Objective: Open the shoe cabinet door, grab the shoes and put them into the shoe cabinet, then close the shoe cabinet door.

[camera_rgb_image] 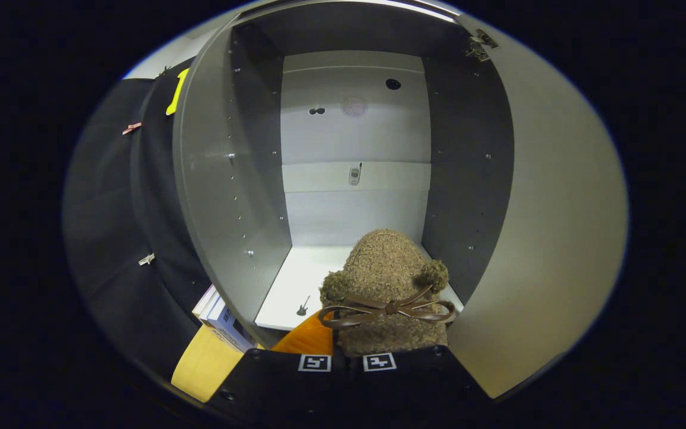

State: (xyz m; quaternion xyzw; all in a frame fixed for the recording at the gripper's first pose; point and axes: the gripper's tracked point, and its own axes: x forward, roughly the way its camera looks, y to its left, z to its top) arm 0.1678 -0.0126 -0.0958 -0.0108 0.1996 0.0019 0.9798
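The gripper [346,361] is clamped on the heel end of a fuzzy brown shoe [386,286]; both fingers sit close together against it. The shoe's toe points to 12 o'clock, over the front edge of the white shelf [295,286]. A stack of books [224,319] lies at 10 o'clock, outside the cabinet [230,167]. The cabinet door [557,208] stands open at 3 o'clock. Step in hand: placing the shoe. The next move likely calls for advancing, lowering, then releasing.

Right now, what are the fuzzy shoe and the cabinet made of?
The shoe, held in the gripper, looks like woolly, curly fleece with a smooth brown bow, maybe leather. The cabinet seems to be grey coated board: flat, matte panels with rows of peg holes.
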